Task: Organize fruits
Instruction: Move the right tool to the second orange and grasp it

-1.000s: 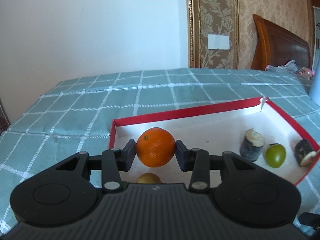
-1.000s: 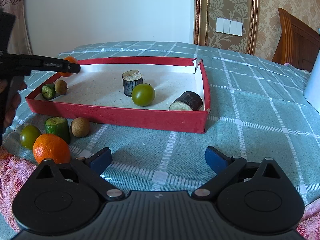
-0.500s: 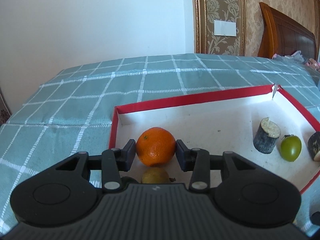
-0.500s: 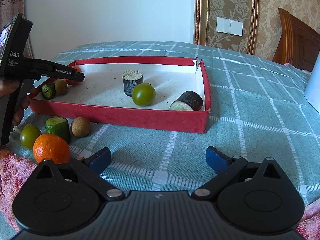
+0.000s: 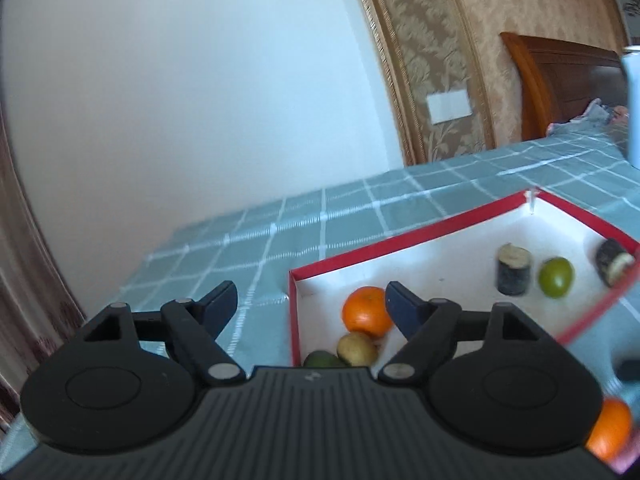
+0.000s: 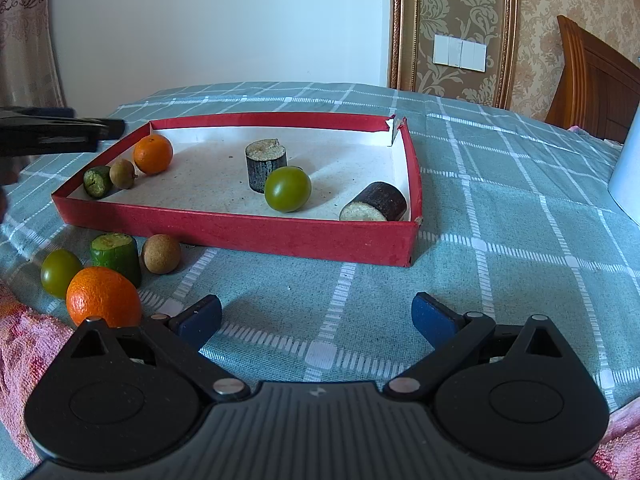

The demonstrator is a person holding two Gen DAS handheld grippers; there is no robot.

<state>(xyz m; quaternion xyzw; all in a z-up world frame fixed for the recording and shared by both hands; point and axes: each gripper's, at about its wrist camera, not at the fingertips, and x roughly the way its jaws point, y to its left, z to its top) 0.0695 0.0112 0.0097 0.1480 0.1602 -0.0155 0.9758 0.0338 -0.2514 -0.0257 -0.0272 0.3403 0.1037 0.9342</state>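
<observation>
A red box with a white floor lies on the checked cloth. In its left corner lie an orange, a brown longan and a green cut piece; the orange also shows in the left wrist view. Further right in the box are a dark cut stump, a green round fruit and a lying dark stump. My left gripper is open and empty, raised beside the box's left corner. My right gripper is open and empty, in front of the box.
Outside the box at front left lie an orange, a green round fruit, a green cut piece and a brown longan. A pink towel lies at the left. A white container stands at the right.
My left gripper has opened and let go of the orange, which now rests in the box's left corner. The left gripper has lifted and swung left. The right gripper has not moved.
</observation>
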